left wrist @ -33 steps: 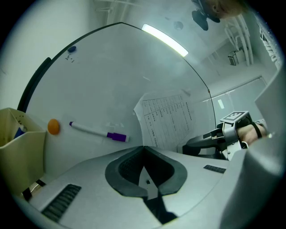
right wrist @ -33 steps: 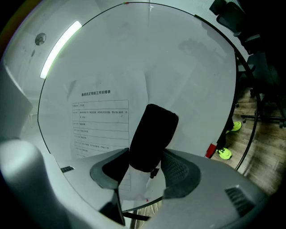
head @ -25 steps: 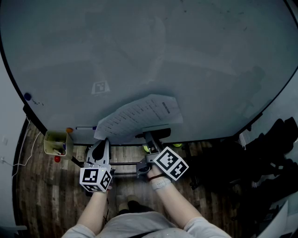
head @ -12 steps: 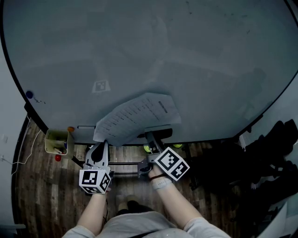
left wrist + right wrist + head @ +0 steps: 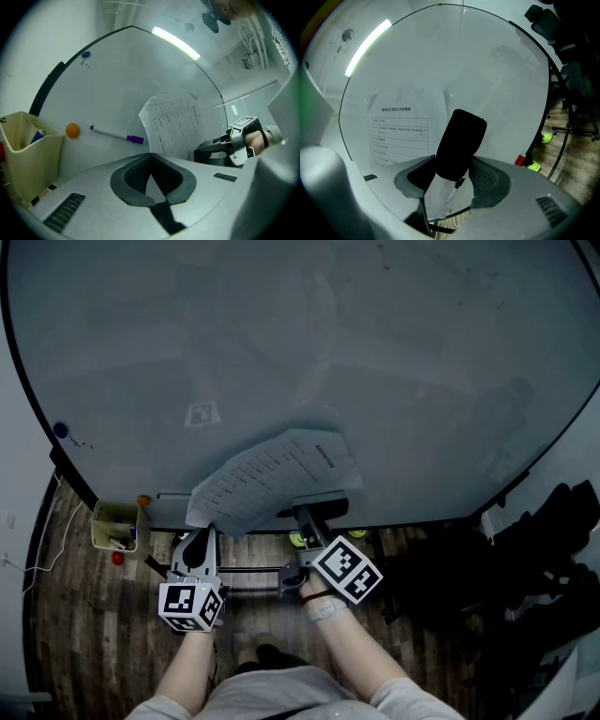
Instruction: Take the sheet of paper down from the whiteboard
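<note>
The printed sheet of paper (image 5: 274, 474) bows away from the whiteboard (image 5: 309, 343), low on the board. In the left gripper view the sheet (image 5: 171, 125) runs down behind the jaws. My left gripper (image 5: 207, 532) is at the sheet's lower left corner, jaws shut on that corner (image 5: 151, 177). To its right, my right gripper (image 5: 302, 519) is closed on a black eraser (image 5: 315, 508) held level just under the sheet's lower edge. Seen from the right gripper (image 5: 451, 174), the eraser (image 5: 460, 143) stands up between the jaws in front of the sheet (image 5: 401, 129).
A pale pen cup (image 5: 114, 524) hangs at the board's lower left, with an orange magnet (image 5: 71, 130) and a purple-capped marker (image 5: 117, 135) beside it. A blue magnet (image 5: 61, 430) sits higher left. A black chair (image 5: 553, 549) stands right. Wooden floor lies below.
The sheet's lower left corner and the left gripper have shifted slightly down and left. The right gripper and eraser have stayed put.
</note>
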The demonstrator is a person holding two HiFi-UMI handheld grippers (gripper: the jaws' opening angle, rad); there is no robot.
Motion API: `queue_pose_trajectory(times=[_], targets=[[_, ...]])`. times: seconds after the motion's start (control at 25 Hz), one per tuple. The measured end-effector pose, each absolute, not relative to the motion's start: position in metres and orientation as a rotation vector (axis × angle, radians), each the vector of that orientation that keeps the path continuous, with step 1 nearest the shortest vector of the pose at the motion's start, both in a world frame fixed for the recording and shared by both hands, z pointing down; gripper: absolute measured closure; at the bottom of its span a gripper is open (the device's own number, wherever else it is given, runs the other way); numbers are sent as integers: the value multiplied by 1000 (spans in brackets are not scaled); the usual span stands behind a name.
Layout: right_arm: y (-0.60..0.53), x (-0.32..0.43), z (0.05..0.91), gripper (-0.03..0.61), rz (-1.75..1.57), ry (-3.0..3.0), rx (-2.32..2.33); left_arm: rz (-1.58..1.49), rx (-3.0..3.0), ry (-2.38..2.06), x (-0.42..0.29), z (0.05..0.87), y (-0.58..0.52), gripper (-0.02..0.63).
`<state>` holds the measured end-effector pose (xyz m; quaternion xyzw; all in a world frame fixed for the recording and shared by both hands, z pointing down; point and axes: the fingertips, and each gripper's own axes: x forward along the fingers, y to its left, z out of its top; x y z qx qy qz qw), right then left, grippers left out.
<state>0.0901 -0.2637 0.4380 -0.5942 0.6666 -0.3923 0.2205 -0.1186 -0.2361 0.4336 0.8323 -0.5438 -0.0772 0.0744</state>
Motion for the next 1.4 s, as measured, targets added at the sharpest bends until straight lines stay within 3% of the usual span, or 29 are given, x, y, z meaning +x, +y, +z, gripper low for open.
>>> queue_pose_trajectory(times=[1.4], targets=[[-261, 90, 436, 347, -1048, 1810, -1682, -270, 2406, -1654, -161, 445, -213, 600]])
